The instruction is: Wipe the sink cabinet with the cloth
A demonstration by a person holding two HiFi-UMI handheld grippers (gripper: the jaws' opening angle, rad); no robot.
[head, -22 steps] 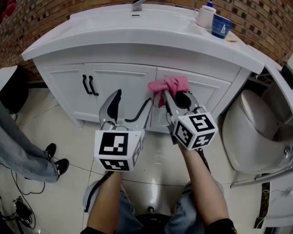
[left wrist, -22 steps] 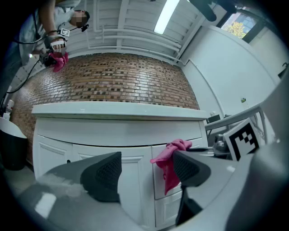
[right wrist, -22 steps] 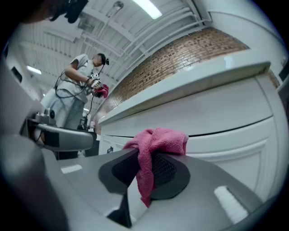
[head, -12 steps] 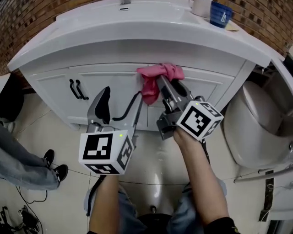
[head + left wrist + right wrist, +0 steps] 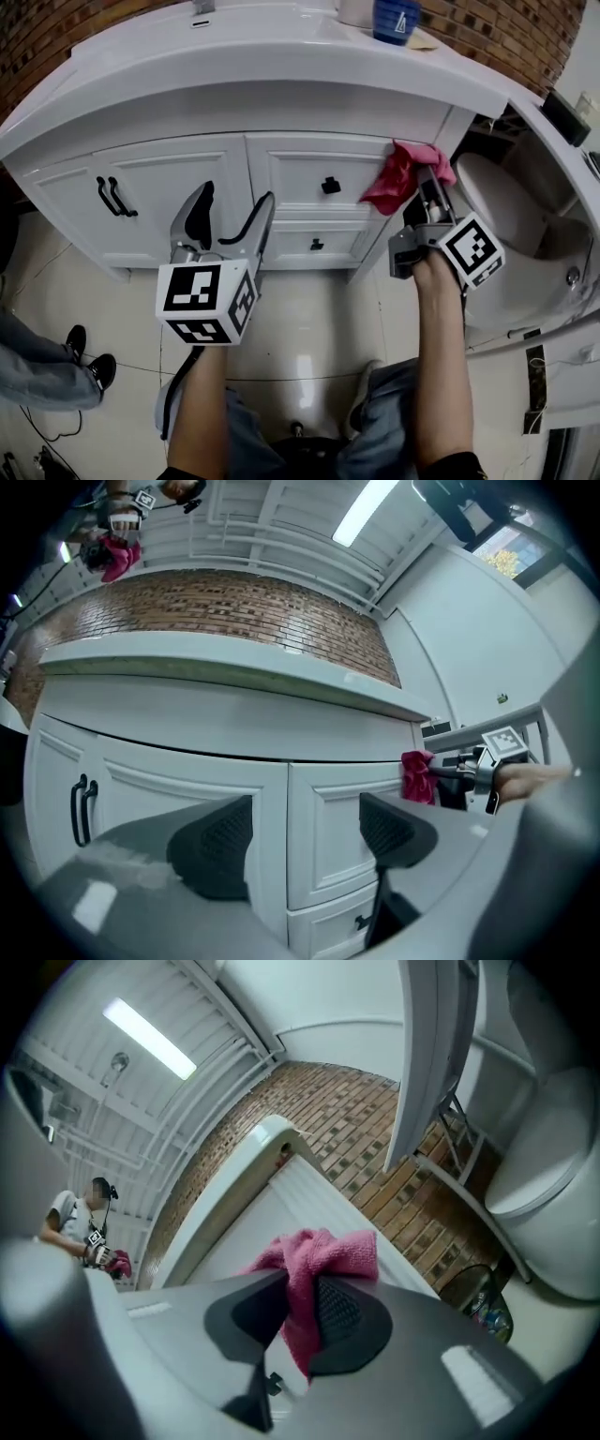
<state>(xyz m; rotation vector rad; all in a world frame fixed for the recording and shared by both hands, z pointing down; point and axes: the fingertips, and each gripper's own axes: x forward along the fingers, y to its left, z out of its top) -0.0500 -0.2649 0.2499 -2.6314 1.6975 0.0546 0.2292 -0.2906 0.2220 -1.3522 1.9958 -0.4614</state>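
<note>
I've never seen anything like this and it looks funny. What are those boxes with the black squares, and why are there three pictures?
Those are not robot arms. A person holds a tool with two jaws in each hand, and the cubes with square markers are part of the tools. The head view comes from a camera on the person's head, looking down. The left gripper view and right gripper view come from small cameras that ride on each tool.

The left gripper is open and holds nothing. The right gripper is squeezed shut on a pink cloth, up at the right corner of the white sink cabinet. On the countertop stands a blue cup. A toilet is off to the right.
</note>
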